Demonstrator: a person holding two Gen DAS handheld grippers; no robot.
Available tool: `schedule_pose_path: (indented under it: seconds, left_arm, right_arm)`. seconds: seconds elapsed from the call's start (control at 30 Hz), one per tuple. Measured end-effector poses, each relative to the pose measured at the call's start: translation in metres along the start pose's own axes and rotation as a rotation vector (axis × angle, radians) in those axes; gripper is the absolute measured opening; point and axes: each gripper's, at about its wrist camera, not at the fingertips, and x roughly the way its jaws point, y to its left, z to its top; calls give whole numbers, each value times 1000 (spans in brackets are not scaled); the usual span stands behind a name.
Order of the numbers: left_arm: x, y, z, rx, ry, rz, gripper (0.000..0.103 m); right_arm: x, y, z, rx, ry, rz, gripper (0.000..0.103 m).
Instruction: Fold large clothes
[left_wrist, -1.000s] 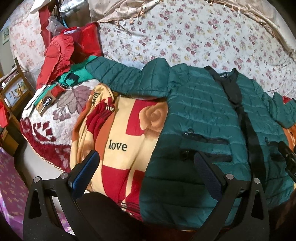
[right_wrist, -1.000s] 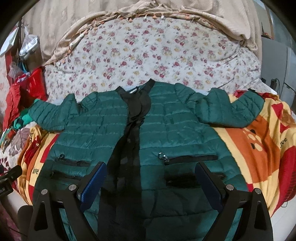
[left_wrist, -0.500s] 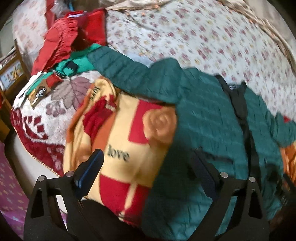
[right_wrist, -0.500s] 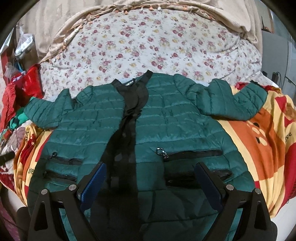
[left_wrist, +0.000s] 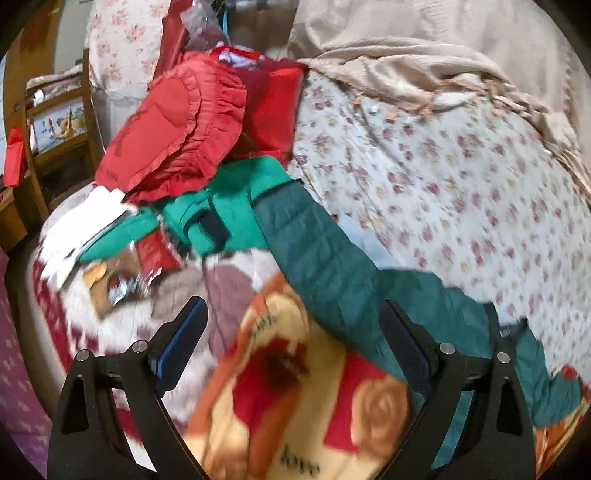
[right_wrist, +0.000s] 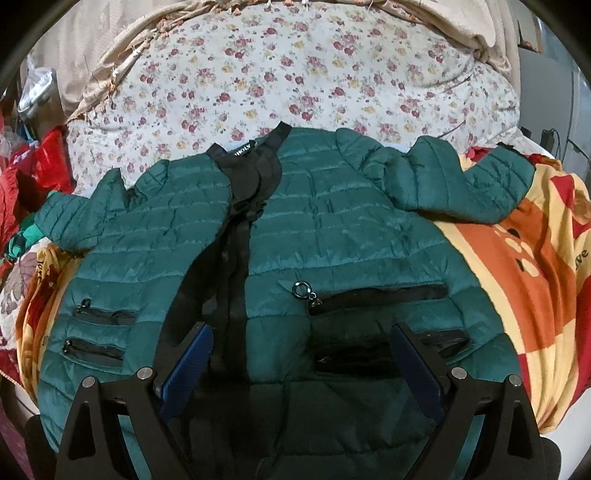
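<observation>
1. Dark green quilted puffer jacket (right_wrist: 332, 229): spread flat, front up, on the bed's floral sheet (right_wrist: 280, 74) and yellow-red blanket (right_wrist: 517, 266).
2. Left tongs (left_wrist: 291, 350): spread, having just narrowed slightly, empty, near the jacket's left sleeve (left_wrist: 314, 251).
3. Right tongs (right_wrist: 301, 363): spread, empty, above the near hem.

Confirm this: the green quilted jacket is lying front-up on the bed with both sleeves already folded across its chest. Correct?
Not quite. The right wrist view shows the green quilted jacket front-up on the bed, but both sleeves lie spread outward to the sides, not folded across its chest.
</observation>
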Motion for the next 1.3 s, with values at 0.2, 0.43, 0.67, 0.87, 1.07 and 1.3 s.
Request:
schedule_pose_path:
  seconds: [0.2,0.43,0.67,0.87,1.07,1.3]
  left_arm:
    - [83,16,43,-91,128,-77,94]
    - [158,15,43,-120,204,-49,83]
    - [209,12,43,-159,230,-8,83]
    - [229,8,42,-169,293,-29,13]
    - [174,-30,52,-89,225,-74,8]
    - [80,-129,33,114,166,-304,8]
  right_arm:
    - [20,0,-4,-4,12,1,95]
    - [31,-3,-4,-36,-12,-22,95]
    - [39,-1,-8,-78,-25,-43,96]
    - [45,-2,-10,-77,-29,-41,98]
    - [45,-3,-10,-75,-38,-32,98]
    - [23,-12,-3,0,-45,23,98]
